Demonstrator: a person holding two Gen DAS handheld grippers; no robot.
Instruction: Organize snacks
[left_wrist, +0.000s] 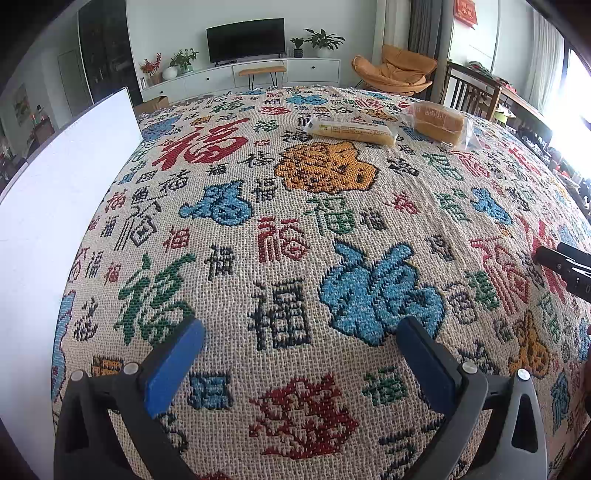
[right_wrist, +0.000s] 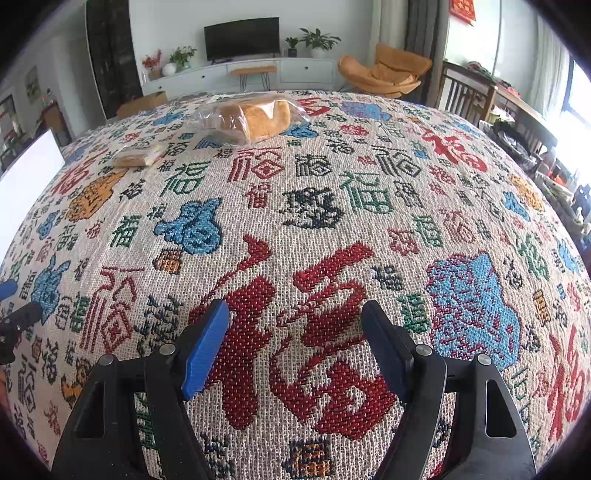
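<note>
Two snacks lie at the far end of the patterned tablecloth (left_wrist: 295, 229). One is a long flat pack of yellow cake slices (left_wrist: 351, 131), seen small at the left in the right wrist view (right_wrist: 138, 157). The other is a loaf of bread in a clear bag (left_wrist: 439, 123), far centre in the right wrist view (right_wrist: 255, 116). My left gripper (left_wrist: 301, 332) hovers open over the cloth, nothing between its blue pads. My right gripper (right_wrist: 295, 321) is open too, empty, above a big red character. Both are well short of the snacks.
A white board or box wall (left_wrist: 55, 206) stands along the table's left edge. A wooden chair (left_wrist: 472, 88) and cluttered shelves sit past the right edge. Beyond the table are a TV cabinet (left_wrist: 251, 70) and an orange armchair (left_wrist: 399, 70).
</note>
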